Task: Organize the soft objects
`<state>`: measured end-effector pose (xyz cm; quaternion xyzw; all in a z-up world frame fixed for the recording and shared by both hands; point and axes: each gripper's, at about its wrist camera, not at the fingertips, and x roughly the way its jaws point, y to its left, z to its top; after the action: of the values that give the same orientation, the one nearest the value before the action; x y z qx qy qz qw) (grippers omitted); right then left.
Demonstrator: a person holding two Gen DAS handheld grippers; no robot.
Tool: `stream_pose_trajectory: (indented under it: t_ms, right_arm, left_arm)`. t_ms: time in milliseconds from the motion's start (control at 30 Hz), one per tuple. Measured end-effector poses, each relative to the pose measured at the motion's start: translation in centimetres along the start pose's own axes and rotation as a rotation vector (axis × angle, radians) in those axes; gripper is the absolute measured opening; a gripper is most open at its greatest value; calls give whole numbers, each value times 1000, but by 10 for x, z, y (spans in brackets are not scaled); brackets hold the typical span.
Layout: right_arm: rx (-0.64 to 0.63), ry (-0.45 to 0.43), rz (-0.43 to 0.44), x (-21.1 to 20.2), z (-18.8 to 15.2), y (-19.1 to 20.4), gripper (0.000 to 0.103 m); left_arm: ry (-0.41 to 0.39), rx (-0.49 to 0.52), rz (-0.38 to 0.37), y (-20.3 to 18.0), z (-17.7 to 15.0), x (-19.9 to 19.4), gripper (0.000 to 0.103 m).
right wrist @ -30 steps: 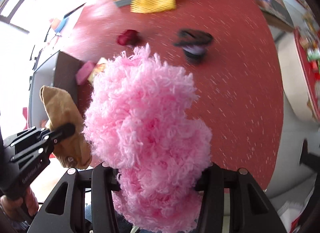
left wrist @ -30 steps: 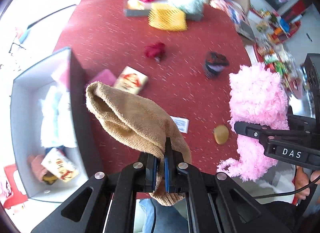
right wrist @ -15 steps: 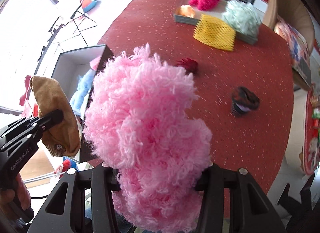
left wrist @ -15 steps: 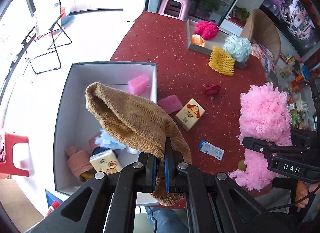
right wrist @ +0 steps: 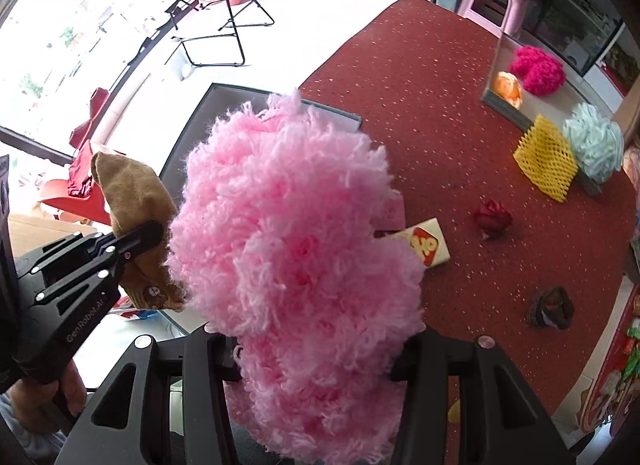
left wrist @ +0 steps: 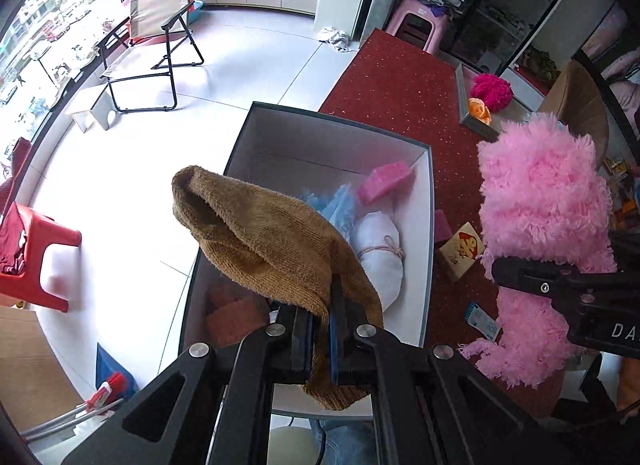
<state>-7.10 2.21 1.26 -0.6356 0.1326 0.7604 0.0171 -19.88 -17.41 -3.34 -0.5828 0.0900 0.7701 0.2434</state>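
My left gripper (left wrist: 320,319) is shut on a brown knitted sock (left wrist: 264,237) and holds it above the white storage box (left wrist: 428,233) beside the red table. The sock also shows in the right wrist view (right wrist: 128,189). My right gripper (right wrist: 316,361) is shut on a fluffy pink yarn bundle (right wrist: 296,233), which fills most of its view and hangs to the right of the box in the left wrist view (left wrist: 540,201). The box holds a pink sponge (left wrist: 386,181), a white bundle (left wrist: 380,253), blue cloth and a brown pad.
On the red table (right wrist: 420,65) lie a red rose (right wrist: 493,219), a small printed box (right wrist: 428,245), a dark knitted item (right wrist: 550,307), a yellow net (right wrist: 546,163), a pale blue puff (right wrist: 596,141) and a grey tray (right wrist: 506,107) with a magenta puff. A red stool (left wrist: 36,261) stands on the floor.
Both grippers have swung left from over the table toward the white box. The sock now hangs over the box's inside; the pink yarn sits by the box's right side.
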Motion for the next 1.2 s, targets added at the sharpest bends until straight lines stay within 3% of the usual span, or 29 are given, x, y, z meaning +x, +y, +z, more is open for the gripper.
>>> stream_pose_trajectory:
  t_ms: [467,1200]
  right_arm:
    - [-76,44,51,18,34,42,51]
    - [-32,93,61,47,53,53,51]
  left_arm:
    - [33,-20,2,18,3,15,6]
    - [86,40,-6,16,7,28,6]
